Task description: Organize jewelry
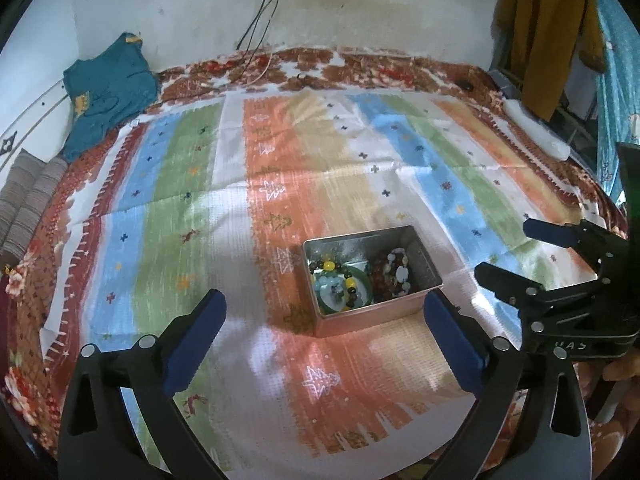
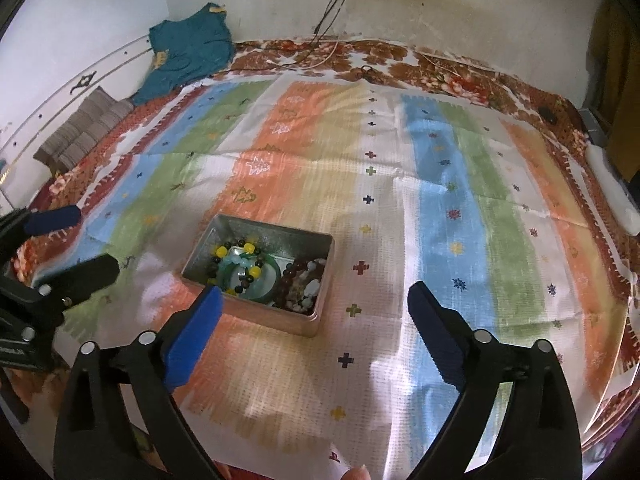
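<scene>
Bracelets (image 1: pixel 348 284) lie heaped in the metal tin (image 1: pixel 424 258) on the striped cloth (image 1: pixel 180 208). Left claw (image 1: pixel 324 332) and right claw (image 2: pixel 312 332) both gape wide near it, holding and touching nothing.

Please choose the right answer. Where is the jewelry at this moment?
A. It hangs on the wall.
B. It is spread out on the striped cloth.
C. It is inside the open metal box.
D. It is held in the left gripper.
C: the bead bracelets and green bangle lie inside the open metal box, and both grippers are open and hold nothing.
</scene>
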`<state>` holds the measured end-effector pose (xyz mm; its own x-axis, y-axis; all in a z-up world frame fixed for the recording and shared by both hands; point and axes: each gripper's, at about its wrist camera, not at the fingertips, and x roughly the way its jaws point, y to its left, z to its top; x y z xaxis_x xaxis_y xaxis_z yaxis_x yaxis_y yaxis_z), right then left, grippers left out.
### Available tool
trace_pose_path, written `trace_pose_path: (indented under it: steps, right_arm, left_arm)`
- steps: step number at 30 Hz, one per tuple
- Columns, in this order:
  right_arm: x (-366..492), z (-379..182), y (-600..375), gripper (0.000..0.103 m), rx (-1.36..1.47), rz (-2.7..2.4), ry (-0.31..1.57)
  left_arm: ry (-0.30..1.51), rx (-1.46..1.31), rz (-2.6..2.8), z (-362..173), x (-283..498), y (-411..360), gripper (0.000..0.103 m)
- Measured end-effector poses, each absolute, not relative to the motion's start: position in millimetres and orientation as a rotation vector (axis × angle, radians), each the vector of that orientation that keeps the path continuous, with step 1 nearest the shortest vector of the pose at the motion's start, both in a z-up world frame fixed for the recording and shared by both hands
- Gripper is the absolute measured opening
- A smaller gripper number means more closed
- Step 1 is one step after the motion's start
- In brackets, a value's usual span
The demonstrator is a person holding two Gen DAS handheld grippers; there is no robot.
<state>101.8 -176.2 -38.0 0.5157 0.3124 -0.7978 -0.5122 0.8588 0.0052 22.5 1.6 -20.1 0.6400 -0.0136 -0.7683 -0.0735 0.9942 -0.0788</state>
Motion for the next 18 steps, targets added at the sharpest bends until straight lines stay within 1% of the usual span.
trace_pose_path:
  steps: [6, 18]
  right_arm:
    - [91.8, -35.6, -177.0, 0.096, -0.25, 0.519, 0.877]
    - [87.4, -35.1, -177.9, 0.096, -0.25, 0.521, 0.882]
  left_arm:
    - [0.861, -0.089, 0.058, -19.5, 17.0, 0.1, 0.097]
    - [0.893, -0.032, 0.07, -26.5, 14.9, -7.0, 0.097]
